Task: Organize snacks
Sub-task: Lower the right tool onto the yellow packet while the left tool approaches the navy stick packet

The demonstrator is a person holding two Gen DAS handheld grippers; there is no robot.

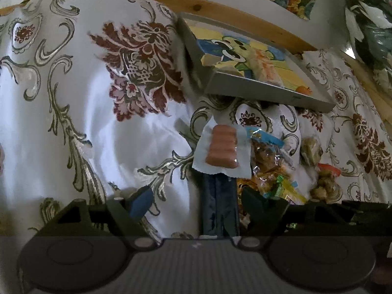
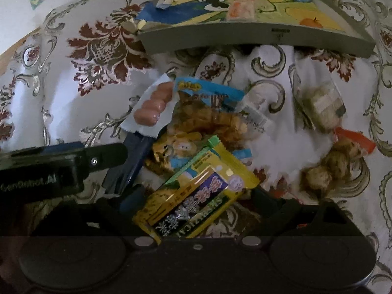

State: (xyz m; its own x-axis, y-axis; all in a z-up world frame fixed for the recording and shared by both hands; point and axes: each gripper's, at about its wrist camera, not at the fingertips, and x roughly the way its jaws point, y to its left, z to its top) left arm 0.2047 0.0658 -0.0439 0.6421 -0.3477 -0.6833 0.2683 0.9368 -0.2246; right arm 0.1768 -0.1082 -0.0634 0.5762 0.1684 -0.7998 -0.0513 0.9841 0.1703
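Observation:
A clear pack of pink sausages hangs above the tablecloth with my left gripper shut on its white lower edge. The right wrist view shows that same sausage pack and the left gripper from the side. A yellow snack packet with a green end lies slanted close to the camera. It covers the fingers of my right gripper, which looks shut on it. A grey tray with a cartoon picture sits beyond the pile, and its front rim faces me. It holds an orange-and-white pack.
More snacks lie on the floral tablecloth: a blue-topped bag of brown pieces, a clear pack of pale cubes and a bag of brown balls. A wooden table edge runs behind the tray.

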